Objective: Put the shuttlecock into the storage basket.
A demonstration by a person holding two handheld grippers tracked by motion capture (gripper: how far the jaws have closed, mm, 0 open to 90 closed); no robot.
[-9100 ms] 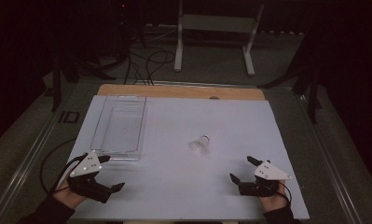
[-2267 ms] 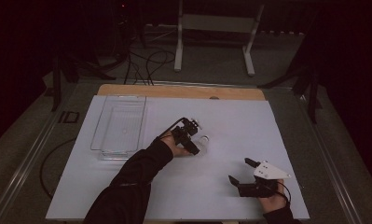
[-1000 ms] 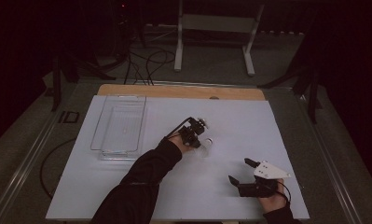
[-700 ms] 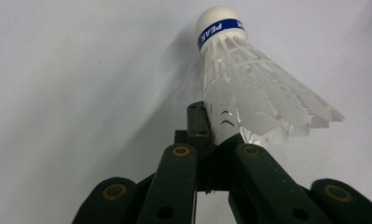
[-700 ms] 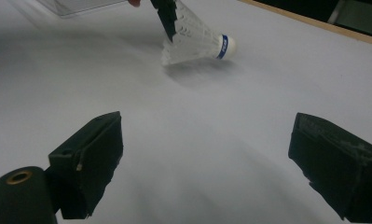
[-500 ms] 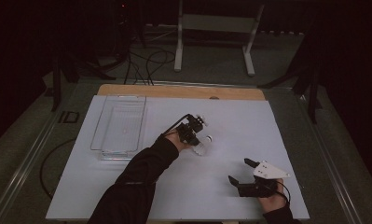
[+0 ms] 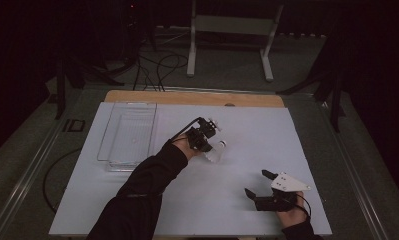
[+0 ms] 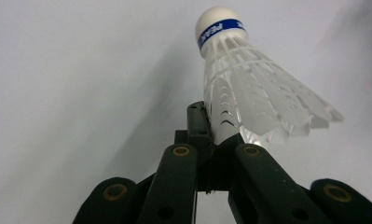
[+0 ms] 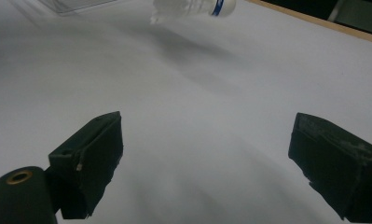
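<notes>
From above, your left gripper [image 7: 205,137] sits near the middle of the white table [image 7: 267,145] with a small pale shuttlecock [image 7: 216,151] at its tip, but the grip itself is too small there to read. The left gripper view gives you that detail: the jaws are pinched together on the edge of the shuttlecock's [image 8: 249,98] white plastic skirt, right where the pads meet, and the rounded white cork with its blue band points away from the camera, tilted up and slightly left. The skirt fans out to the right of the jaws.

The right gripper view adds the shuttlecock [image 9: 195,8] at its top edge, with a soft shadow on the table beneath it that is set apart from it, so it hangs clear of the surface.

Your right gripper [image 7: 261,186] has its jaws spread wide with nothing between them; its own view shows bare table in the gap.

Your left arm reaches forward in a dark sleeve [image 7: 142,190], extended toward the table's centre, just right of the clear plastic tray [image 7: 129,137]. Your right hand [image 7: 287,212] rests low at the near right edge, gripper pointing left.
</notes>
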